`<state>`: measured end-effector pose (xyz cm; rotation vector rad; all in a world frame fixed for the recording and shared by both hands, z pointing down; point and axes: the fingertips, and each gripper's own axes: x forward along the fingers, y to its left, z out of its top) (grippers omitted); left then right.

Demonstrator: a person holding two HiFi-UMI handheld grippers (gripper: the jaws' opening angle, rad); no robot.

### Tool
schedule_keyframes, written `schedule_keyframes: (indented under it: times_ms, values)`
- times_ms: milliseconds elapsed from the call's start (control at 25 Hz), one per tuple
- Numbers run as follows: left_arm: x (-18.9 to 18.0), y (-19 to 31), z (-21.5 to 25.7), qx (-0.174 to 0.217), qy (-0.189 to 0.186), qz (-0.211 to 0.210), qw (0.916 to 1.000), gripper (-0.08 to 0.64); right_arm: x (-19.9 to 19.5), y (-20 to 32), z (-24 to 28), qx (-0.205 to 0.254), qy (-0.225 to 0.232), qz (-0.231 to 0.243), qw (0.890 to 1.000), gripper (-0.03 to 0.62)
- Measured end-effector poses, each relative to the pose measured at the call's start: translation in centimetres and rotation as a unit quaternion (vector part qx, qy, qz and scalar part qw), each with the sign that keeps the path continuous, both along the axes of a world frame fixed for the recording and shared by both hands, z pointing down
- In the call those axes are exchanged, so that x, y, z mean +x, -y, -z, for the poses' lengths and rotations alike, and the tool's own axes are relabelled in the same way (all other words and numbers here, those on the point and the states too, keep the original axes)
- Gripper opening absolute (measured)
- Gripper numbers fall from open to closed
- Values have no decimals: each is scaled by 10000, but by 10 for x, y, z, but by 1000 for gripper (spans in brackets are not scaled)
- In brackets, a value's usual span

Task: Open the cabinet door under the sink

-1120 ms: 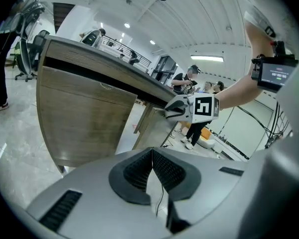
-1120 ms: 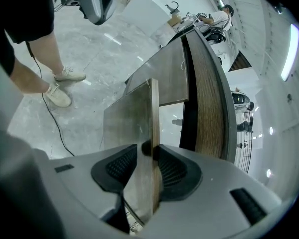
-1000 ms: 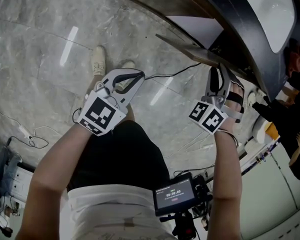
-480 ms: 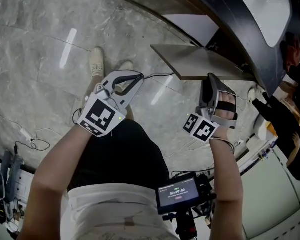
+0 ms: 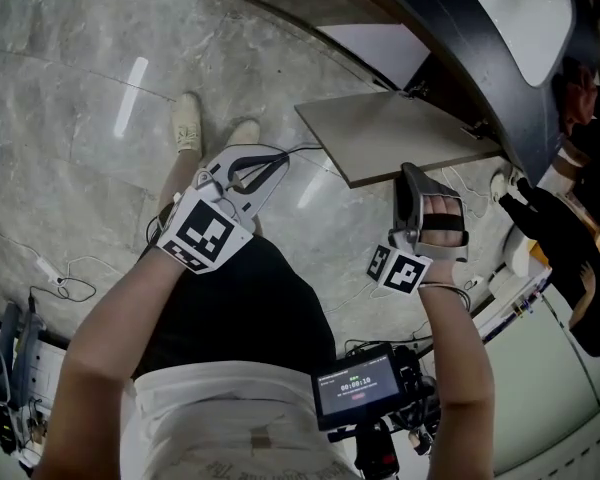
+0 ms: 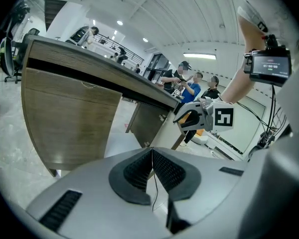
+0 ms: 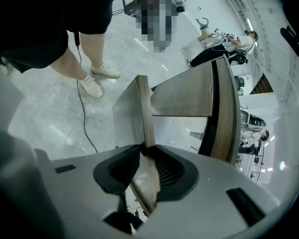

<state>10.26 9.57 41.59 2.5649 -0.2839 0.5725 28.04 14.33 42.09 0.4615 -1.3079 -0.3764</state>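
Head view: the cabinet door stands swung out from under the sink, its free edge towards the near side, right at the right gripper; the left gripper hangs well apart to the left. Left gripper view: jaws pressed together on nothing. Right gripper view: jaws closing on the door's thin edge, which runs lengthwise between them; flat pale wood-grain panel.
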Motion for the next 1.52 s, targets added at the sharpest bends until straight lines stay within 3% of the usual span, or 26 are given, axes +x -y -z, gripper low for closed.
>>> schedule_keyframes:
  times_ms: [720,1520]
  values:
    - [12,-19,1,11,-27,-299,9995,11,10,-66,2,-409,-131,700,9966,104]
    - [19,-31,-1,-12,-32,-483,9988,11,68,-153,-2,-1254,-807,1238,9810,118]
